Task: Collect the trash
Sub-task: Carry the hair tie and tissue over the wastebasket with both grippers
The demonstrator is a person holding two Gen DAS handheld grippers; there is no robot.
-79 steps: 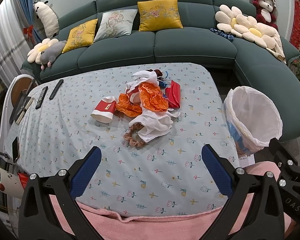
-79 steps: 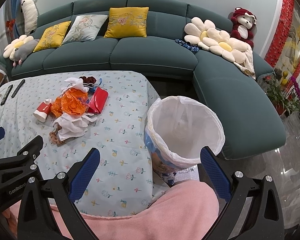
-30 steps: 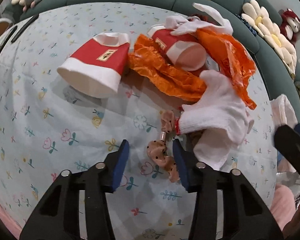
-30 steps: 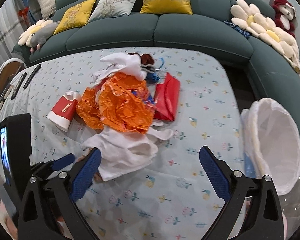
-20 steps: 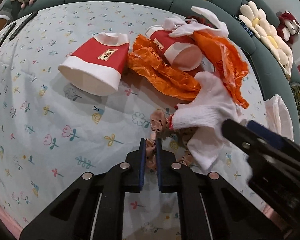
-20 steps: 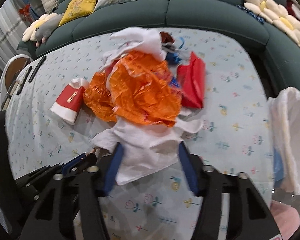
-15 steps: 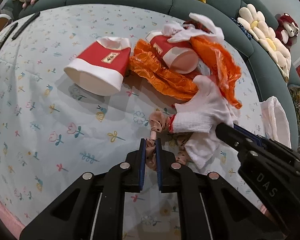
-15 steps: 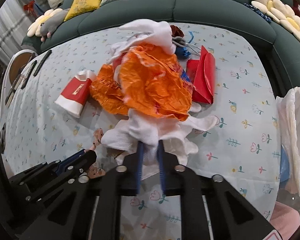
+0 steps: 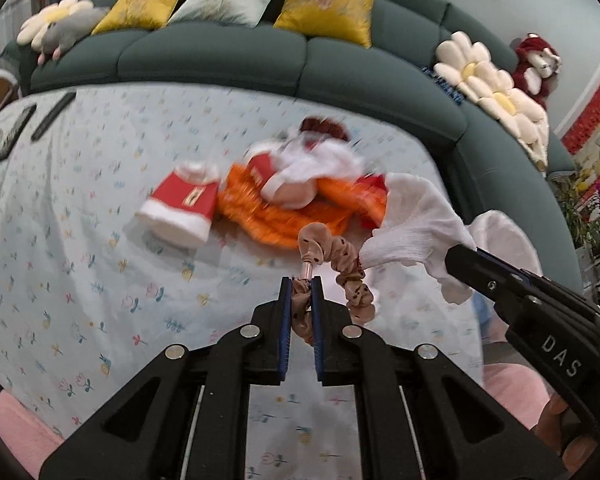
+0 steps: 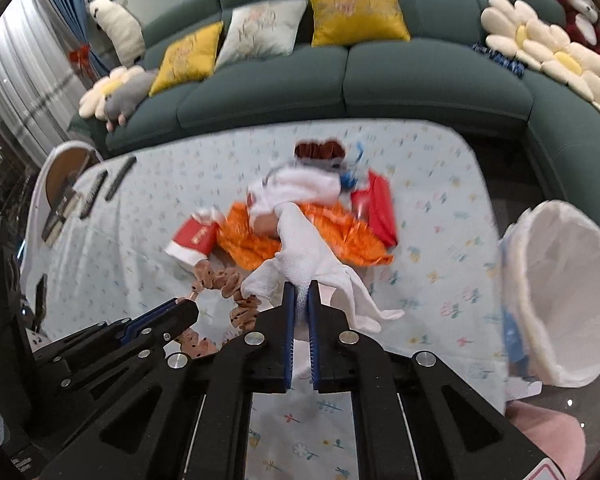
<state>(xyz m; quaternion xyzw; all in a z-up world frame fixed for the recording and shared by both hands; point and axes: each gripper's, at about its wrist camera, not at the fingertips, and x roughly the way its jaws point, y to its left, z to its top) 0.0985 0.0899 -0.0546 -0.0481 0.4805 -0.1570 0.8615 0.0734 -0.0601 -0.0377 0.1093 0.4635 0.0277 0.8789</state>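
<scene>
The left hand-held gripper (image 9: 300,286) pinches a tan dotted fabric scrunchie (image 9: 332,254) lifted above the floral-cloth tabletop (image 9: 80,220), near a red-and-white paper cup (image 9: 180,208) and crumpled orange plastic wrapper (image 9: 268,216). In the right view, the right hand-held gripper (image 10: 300,290) pinches a white knitted glove (image 10: 304,256), raised beside a white-lined trash bin (image 10: 572,300)

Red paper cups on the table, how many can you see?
2. One red paper cup lies on its side left of the orange plastic bag. The second cup lies half buried in the pile under white cloth. More may be hidden underneath.
</scene>
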